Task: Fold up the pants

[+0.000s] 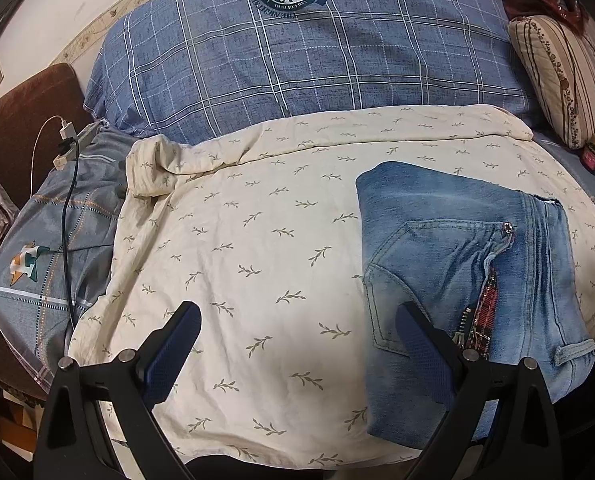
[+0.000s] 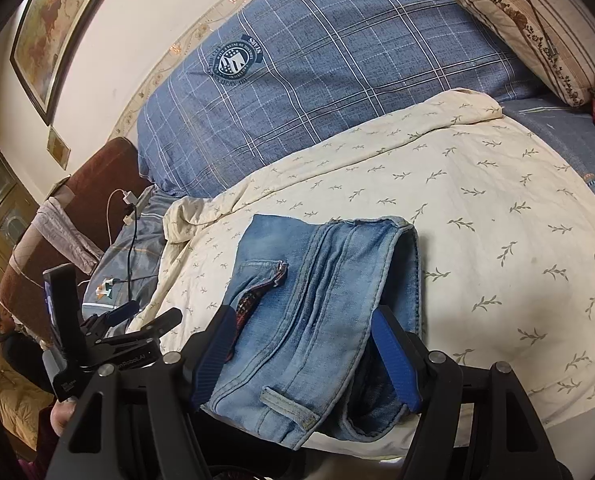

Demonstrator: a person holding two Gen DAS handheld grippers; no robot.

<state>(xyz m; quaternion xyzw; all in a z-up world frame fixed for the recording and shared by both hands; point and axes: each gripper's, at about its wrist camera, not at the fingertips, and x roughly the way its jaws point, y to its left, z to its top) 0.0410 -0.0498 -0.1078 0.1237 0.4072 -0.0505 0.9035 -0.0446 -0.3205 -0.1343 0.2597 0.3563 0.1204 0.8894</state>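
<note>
Since the jeans [image 2: 317, 312] already lie as a compact folded packet on the cream leaf-print sheet [image 1: 257, 240], near the bed's front edge, the folding looks close to done. The right tongs [image 2: 309, 360] stand wide, one finger each side of the waistband end, prob. to square it up or let go; whether the pads press the denim I can't tell. The left tongs [image 1: 297, 344] gape wide & empty, one finger over the packet's left edge. Behind: blue plaid duvet [image 1: 297, 60], striped cushion [image 1: 565, 80], charger cable [image 1: 69, 200], framed picture [image 2: 57, 32].
</note>
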